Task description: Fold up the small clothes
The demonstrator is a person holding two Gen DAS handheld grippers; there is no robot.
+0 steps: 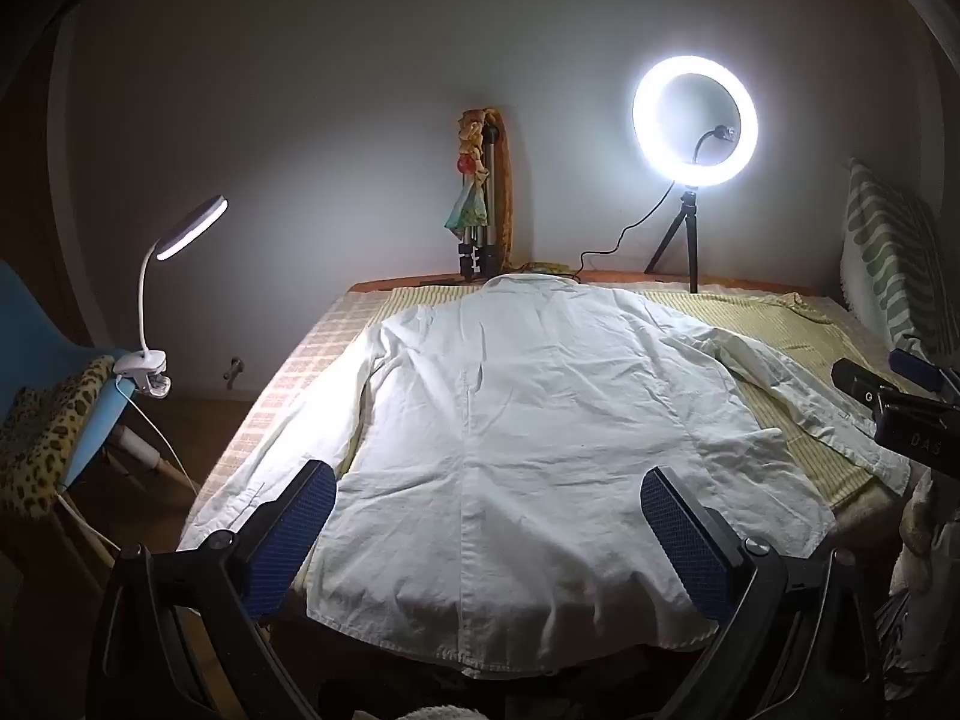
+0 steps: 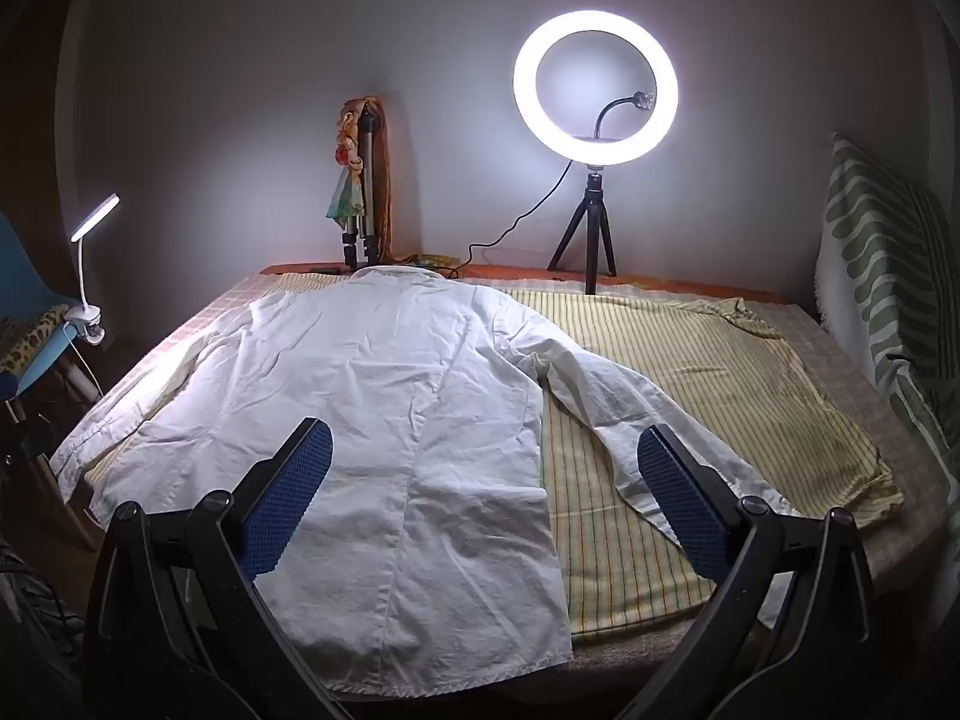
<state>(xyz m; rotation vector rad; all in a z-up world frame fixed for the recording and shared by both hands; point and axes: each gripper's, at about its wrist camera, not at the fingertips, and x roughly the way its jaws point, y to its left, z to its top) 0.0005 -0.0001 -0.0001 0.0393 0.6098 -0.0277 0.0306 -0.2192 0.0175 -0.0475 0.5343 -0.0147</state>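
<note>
Both tongs (image 1: 489, 531) (image 2: 485, 498) gape above shirt (image 1: 510, 420).

your left gripper (image 1: 489, 519) covers the white shirt (image 1: 510, 420) hem corners, right gripper (image 1: 894, 402) cut off at right edge

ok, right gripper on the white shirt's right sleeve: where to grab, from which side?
Take the cuff end of the right sleeve, just ahead of the open right gripper. Come from the outer right side, low over the striped cloth. The sleeve lies flat, angled away from the white shirt body, so its free end should lift and fold inward easily.
</note>
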